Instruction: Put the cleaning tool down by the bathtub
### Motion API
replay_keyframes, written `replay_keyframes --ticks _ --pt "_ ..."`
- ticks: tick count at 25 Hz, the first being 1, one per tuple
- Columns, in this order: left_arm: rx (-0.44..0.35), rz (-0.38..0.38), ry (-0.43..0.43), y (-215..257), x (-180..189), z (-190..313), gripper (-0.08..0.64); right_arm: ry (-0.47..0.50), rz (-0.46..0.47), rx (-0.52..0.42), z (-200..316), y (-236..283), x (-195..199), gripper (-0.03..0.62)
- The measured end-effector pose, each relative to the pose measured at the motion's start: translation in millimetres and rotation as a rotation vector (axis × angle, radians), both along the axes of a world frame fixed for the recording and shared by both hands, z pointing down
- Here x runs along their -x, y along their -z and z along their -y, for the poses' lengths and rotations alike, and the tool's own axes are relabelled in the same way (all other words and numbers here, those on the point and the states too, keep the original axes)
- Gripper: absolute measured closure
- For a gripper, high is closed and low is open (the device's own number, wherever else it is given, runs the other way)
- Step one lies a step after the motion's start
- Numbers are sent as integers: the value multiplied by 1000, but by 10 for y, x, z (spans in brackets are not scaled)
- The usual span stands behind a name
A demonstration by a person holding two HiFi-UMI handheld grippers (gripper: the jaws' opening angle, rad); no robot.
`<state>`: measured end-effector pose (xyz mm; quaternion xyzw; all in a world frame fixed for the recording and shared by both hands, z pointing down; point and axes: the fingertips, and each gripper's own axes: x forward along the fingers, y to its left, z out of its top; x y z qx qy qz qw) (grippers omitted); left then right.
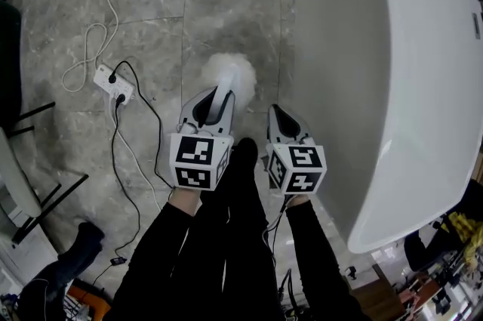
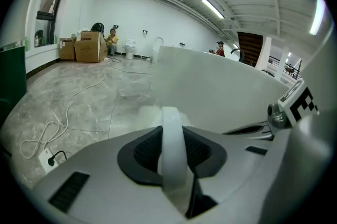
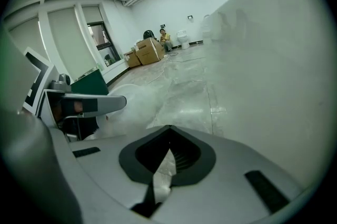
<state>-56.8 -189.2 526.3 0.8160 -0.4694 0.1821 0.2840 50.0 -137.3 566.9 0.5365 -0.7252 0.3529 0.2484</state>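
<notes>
The cleaning tool is a white brush with a fluffy round head (image 1: 229, 74) on a flat white handle (image 2: 172, 154). My left gripper (image 1: 218, 96) is shut on that handle, and the head hangs just above the grey marble floor. In the right gripper view the fluffy head (image 3: 130, 100) shows as a blur beside the left gripper. My right gripper (image 1: 277, 114) hangs next to it, shut and with nothing held. The white bathtub (image 1: 423, 85) stands close on the right, its curved wall (image 3: 274, 59) a short way from both grippers.
A white power strip (image 1: 113, 83) with black and white cables lies on the floor to the left. Black metal chair legs (image 1: 45, 199) stand at the far left. Cardboard boxes (image 2: 89, 46) and seated people are far across the room.
</notes>
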Motion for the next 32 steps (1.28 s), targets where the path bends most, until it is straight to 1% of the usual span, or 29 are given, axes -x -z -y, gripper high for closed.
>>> replay_keyframes --ticks 5,13,17,23,32 --pt "-2 -3 -6 -384 -118 138 460 -26 13 14 123 -417 -134 592" --pt "-17 3 -12 -973 -213 450 460 -15 27 -10 389 -950 -202 592" --pt "-17 -4 -14 -1268 -264 599 460 -20 50 -8 527 -1208 -234 592" --pt "-24 5 -21 -1656 -338 757 460 -44 89 -11 681 -1520 -261 592" --pt "-37 13 -39 -2067 -453 920 460 -67 84 -18 877 -1859 -378 592"
